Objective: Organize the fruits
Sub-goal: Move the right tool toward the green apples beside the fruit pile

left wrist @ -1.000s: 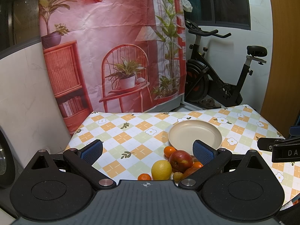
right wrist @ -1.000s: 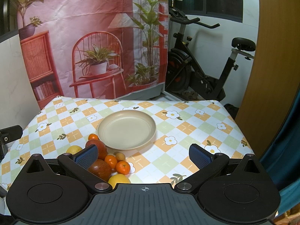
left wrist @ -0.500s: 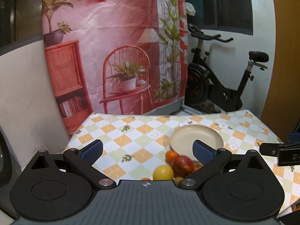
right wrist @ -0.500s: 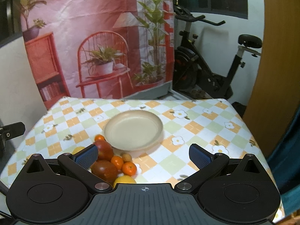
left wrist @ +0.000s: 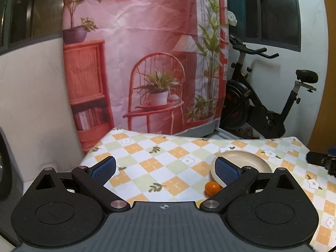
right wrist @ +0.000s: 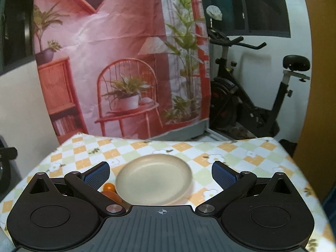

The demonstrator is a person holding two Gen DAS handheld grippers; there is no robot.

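Fruits (left wrist: 212, 187) lie beside the plate (right wrist: 154, 180); both grippers (left wrist: 166, 168) (right wrist: 160, 173) gape wide, empty.

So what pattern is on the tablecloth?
Orange, pale green and white checks with flowers and leaves on the tablecloth, clearest in the left wrist view.

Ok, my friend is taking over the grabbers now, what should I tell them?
Left gripper: jaws open, holding nothing.
Right gripper: jaws open, holding nothing.
The beige plate sits on the checkered tablecloth with no fruit on it.
A small orange lies on the cloth just beside the plate's near-left rim; any other fruit is mostly hidden behind the grippers.
Done: nothing yet.
Left: probably pick up each fruit and put it on the plate.
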